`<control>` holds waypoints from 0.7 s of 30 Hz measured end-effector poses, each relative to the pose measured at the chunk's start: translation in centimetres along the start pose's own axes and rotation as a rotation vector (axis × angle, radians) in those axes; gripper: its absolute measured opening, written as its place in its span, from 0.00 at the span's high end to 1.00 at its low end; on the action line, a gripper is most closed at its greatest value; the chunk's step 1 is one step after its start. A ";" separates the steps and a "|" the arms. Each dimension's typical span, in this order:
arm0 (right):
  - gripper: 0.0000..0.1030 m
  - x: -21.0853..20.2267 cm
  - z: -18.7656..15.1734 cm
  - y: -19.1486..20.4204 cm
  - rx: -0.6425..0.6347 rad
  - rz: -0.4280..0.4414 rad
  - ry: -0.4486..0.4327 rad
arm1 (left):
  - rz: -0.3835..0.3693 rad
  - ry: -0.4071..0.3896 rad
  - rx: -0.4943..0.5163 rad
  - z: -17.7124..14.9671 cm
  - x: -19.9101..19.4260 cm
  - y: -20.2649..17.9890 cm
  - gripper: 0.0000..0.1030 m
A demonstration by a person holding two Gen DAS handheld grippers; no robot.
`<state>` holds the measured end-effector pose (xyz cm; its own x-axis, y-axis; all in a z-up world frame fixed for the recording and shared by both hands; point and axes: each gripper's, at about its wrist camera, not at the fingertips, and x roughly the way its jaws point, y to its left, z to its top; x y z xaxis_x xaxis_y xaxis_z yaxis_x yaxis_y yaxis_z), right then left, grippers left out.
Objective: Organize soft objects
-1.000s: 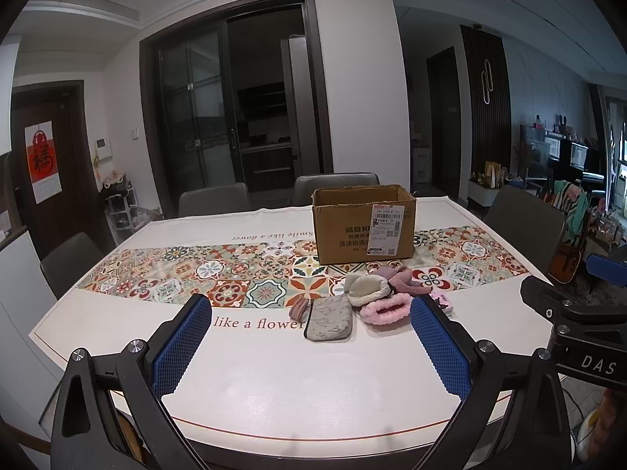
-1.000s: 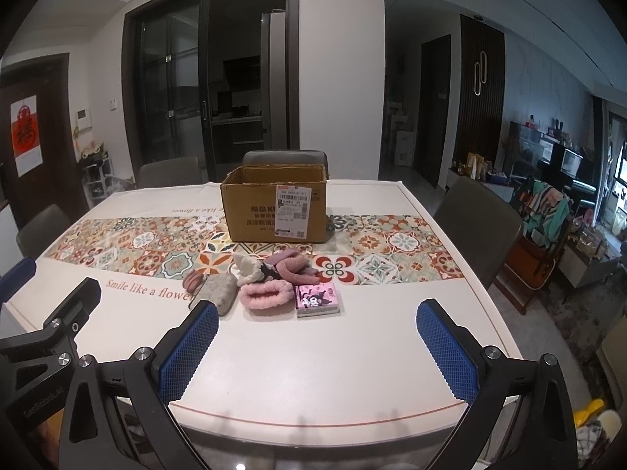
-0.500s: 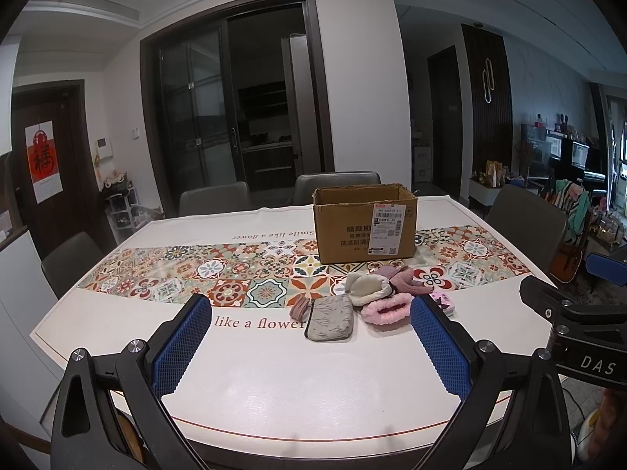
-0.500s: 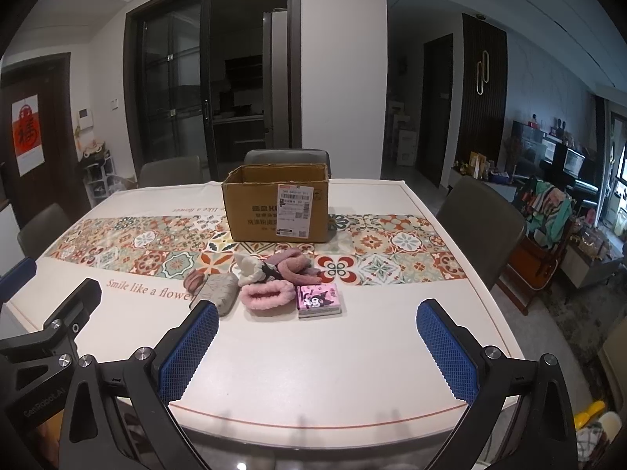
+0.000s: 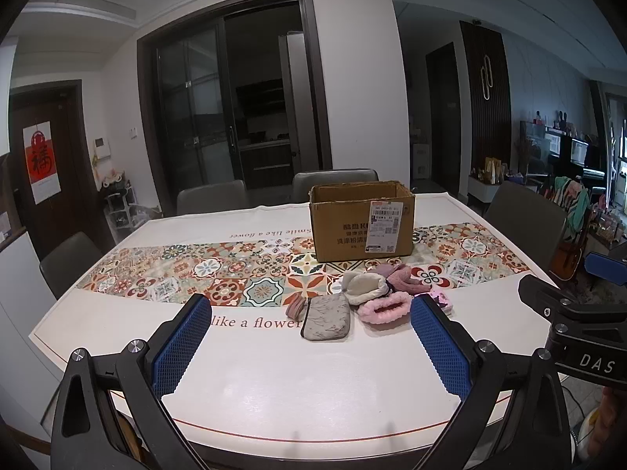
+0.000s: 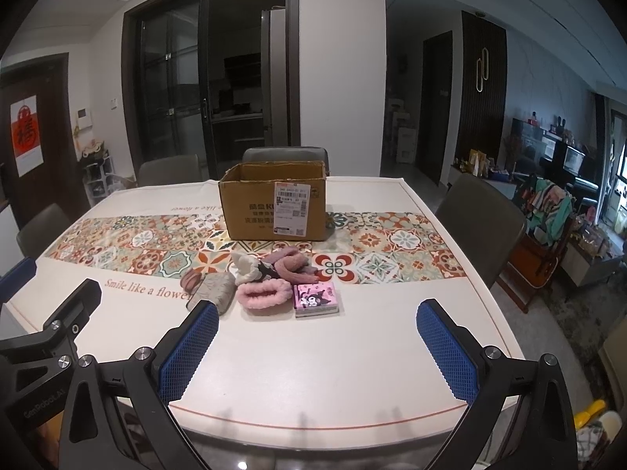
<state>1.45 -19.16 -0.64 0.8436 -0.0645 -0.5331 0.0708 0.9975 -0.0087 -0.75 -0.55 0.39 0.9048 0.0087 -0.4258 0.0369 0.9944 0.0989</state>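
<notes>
Left gripper [image 5: 309,346] and right gripper [image 6: 317,350] both hover over the near edge of the table [image 6: 313,372], fingers spread wide, holding nothing. Soft things sit bunched mid-table, well ahead of both: grey pouch [image 5: 326,317], pink fluffy piece [image 6: 263,294], cream piece [image 5: 362,288], mauve piece [image 6: 288,262] (these overlap; exact kinds hard to tell). A small pink packet [image 6: 316,298] lies just right of the pile. Open cardboard box [image 6: 274,205] stands just behind the pile, on the patterned runner [image 5: 219,270]. Chairs [image 6: 480,215] ring the table.
</notes>
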 end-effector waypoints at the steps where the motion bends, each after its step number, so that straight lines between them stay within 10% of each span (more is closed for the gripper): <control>1: 0.00 0.1 0.0 -0.2 0.001 0.001 0.002 | 0.000 0.002 0.001 0.1 0.1 -0.1 0.00; 21: 0.00 5.4 0.2 -1.1 0.020 0.003 0.136 | -0.041 0.142 0.038 0.0 6.7 -1.2 0.00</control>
<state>6.09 -20.57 -3.32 0.7639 -0.0554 -0.6430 0.0802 0.9967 0.0094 5.25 -1.72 -2.56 0.8331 -0.0138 -0.5529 0.0906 0.9896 0.1118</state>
